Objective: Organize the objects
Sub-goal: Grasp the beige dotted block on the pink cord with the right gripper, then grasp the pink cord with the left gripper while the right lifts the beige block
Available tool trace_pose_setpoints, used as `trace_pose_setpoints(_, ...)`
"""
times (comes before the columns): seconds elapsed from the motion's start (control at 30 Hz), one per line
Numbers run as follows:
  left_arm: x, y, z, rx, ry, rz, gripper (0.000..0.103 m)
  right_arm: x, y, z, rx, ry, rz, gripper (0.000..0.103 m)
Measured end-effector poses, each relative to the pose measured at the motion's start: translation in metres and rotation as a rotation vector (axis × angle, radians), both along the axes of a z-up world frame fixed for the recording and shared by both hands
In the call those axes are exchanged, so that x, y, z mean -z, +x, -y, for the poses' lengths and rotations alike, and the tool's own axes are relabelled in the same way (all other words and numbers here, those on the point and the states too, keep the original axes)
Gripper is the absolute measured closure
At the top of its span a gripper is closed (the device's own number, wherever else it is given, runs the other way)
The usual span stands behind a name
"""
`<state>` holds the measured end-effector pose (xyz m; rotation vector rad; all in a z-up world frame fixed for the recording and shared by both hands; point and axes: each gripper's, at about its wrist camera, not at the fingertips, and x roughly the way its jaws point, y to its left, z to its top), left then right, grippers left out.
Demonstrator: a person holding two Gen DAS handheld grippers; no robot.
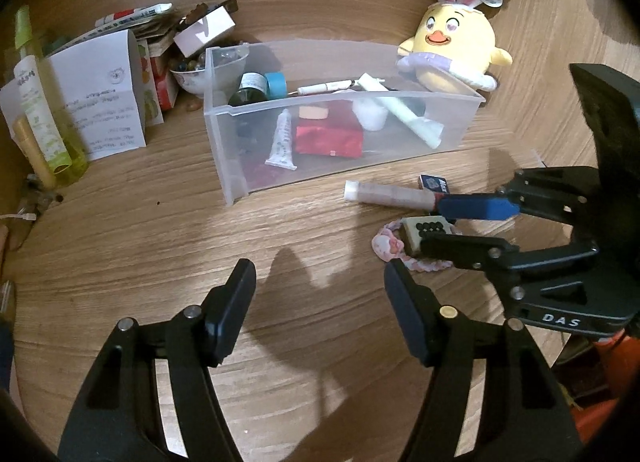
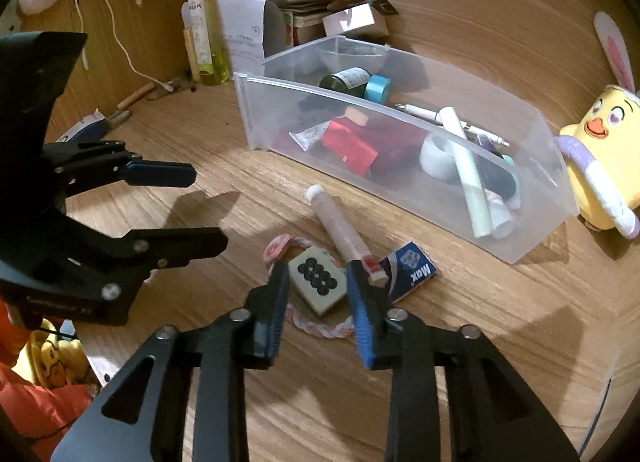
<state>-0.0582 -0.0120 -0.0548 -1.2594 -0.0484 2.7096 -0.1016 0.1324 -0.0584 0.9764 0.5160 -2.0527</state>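
The right tongs [image 2: 318,286] were seen low in the centre of the right wrist view, narrowed around the mahjong tile [image 2: 317,280], which lay on a pink braided band [image 2: 320,326]; whether the pads were pressing on it could not be told. The left tongs [image 1: 320,302] were held half open over bare desk [image 1: 160,242], nothing between them. Just beyond the tile, a capped tube [image 2: 340,228] and a small blue box [image 2: 412,266] were left lying on the desk. Further up the frame stood the clear bin [image 2: 532,222], already partly filled. The step in hand was judged to be picking up the tile; a firm closing, then a lift toward the bin, would be called for next.
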Motion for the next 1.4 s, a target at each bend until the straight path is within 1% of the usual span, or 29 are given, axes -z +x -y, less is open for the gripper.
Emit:
trace_pose_setpoints(0.13,-0.001,0.001,0.001,0.005,0.009,0.007,0.036,0.006,-0.002,0.003,-0.012,0.008,0.018,0.07)
trace_pose_setpoints(0.2,0.0,-0.001,-0.001,0.012,0.005,0.011,0.036,0.009,0.001,0.004,-0.018,0.017,-0.005,0.07)
trace_pose_setpoints(0.23,0.001,-0.001,-0.002,0.014,0.003,0.013,0.036,0.009,0.002,0.003,-0.018,0.019,-0.01,0.072)
trace_pose_setpoints(0.27,0.001,-0.002,-0.003,0.017,0.001,0.014,0.036,0.008,0.003,0.003,-0.016,0.009,-0.006,0.079)
trace_pose_setpoints(0.3,0.002,-0.004,-0.005,0.022,0.0,0.017,0.036,0.007,0.002,0.001,-0.02,-0.007,0.014,0.081)
trace_pose_setpoints(0.37,0.002,-0.006,-0.008,0.033,0.002,0.022,0.038,0.003,0.003,-0.002,-0.007,-0.02,0.011,0.081)
trace_pose_setpoints(0.47,0.001,-0.011,-0.016,0.055,-0.005,0.022,0.039,-0.007,0.006,-0.011,0.009,-0.055,-0.006,0.081)
trace_pose_setpoints(0.57,0.0,-0.019,-0.024,0.077,-0.023,0.023,0.041,-0.018,0.01,-0.021,0.03,-0.087,-0.028,0.081)
trace_pose_setpoints(0.67,0.002,-0.031,-0.033,0.103,-0.035,0.036,0.047,-0.026,0.011,-0.035,0.059,-0.116,-0.037,0.081)
trace_pose_setpoints(0.83,0.011,-0.052,-0.048,0.128,-0.068,0.073,0.067,-0.036,0.008,-0.056,0.115,-0.154,-0.045,0.081)
trace_pose_setpoints(0.87,0.013,-0.054,-0.051,0.127,-0.07,0.078,0.068,-0.038,0.006,-0.06,0.124,-0.166,-0.044,0.081)
trace_pose_setpoints(0.9,0.013,-0.054,-0.053,0.122,-0.082,0.063,0.07,-0.04,0.005,-0.064,0.131,-0.176,-0.044,0.081)
trace_pose_setpoints(0.97,0.015,-0.054,-0.055,0.12,-0.101,0.051,0.082,-0.044,0.002,-0.069,0.148,-0.192,-0.052,0.081)
trace_pose_setpoints(1.0,0.015,-0.053,-0.056,0.122,-0.105,0.047,0.092,-0.045,0.0,-0.071,0.154,-0.2,-0.053,0.081)
trace_pose_setpoints(1.2,0.01,-0.041,-0.051,0.105,-0.1,0.024,0.092,-0.05,-0.015,-0.073,0.185,-0.244,-0.04,0.081)
trace_pose_setpoints(1.4,-0.011,-0.025,-0.038,0.072,-0.075,-0.029,0.092,-0.058,-0.028,-0.071,0.205,-0.281,-0.045,0.081)
